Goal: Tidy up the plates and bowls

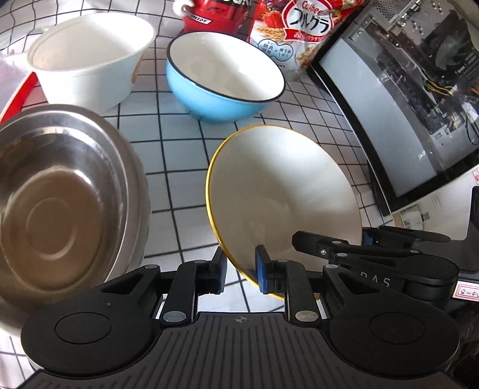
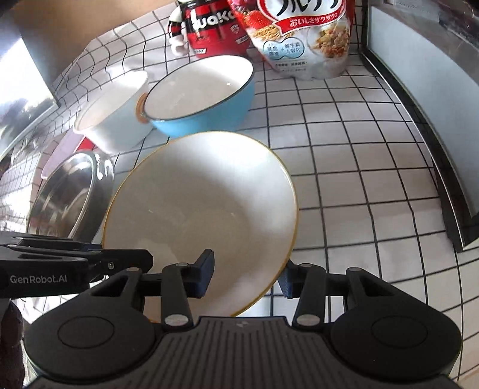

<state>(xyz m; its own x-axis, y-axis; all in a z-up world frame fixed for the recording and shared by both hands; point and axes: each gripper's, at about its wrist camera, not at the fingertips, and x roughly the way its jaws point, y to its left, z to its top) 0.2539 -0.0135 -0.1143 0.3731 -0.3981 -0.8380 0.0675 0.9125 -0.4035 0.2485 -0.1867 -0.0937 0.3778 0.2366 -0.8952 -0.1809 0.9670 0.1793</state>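
Observation:
A white bowl with a yellow rim [image 1: 284,191] is held tilted above the tiled counter; it also shows in the right wrist view [image 2: 200,215]. My left gripper [image 1: 241,273] straddles its near rim, one pad on each side, with a gap at the left pad. My right gripper [image 2: 248,279] straddles its rim too and also shows in the left wrist view [image 1: 363,239]. A steel bowl [image 1: 57,191] sits to the left. A blue bowl [image 1: 224,74] and a white paper bowl [image 1: 89,57] stand behind.
A cereal bag [image 1: 299,33] and a red can [image 1: 215,15] stand at the back. A glass-sided computer case [image 1: 389,98] runs along the right. A red tray edge [image 1: 18,98] shows at the left under the paper bowl.

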